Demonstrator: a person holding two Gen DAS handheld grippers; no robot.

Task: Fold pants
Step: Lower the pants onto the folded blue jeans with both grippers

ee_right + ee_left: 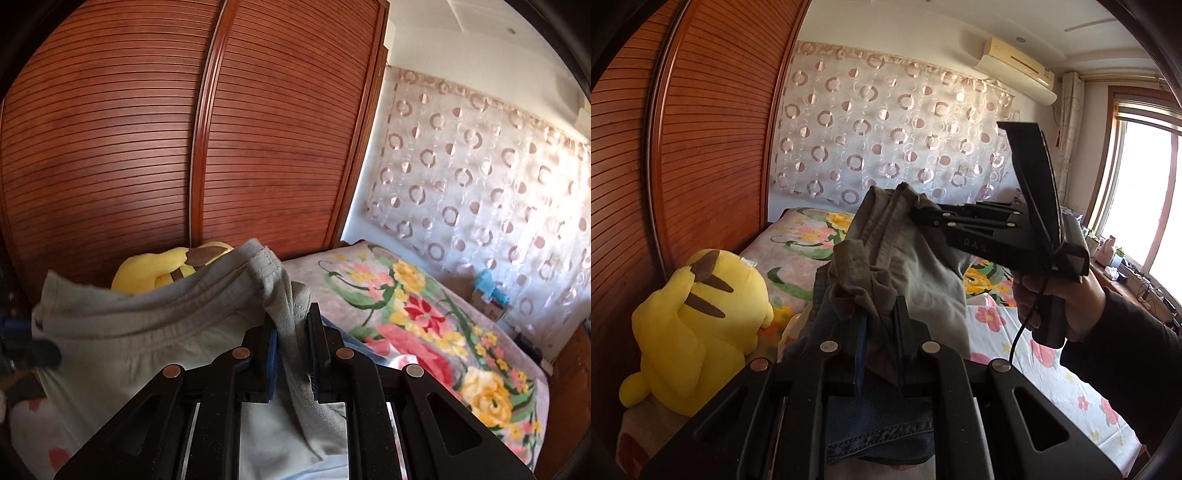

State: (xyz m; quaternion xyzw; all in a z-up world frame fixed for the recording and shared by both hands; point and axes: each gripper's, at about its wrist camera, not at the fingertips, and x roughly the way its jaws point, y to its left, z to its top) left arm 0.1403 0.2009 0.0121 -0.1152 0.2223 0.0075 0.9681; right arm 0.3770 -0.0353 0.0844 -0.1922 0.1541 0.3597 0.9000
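Both tongs, left gripper (879, 314) and right gripper (916, 216), clamped on the grey pants (905, 258) mid-frame, thin bunched bites, liable to slip if tugged apart.
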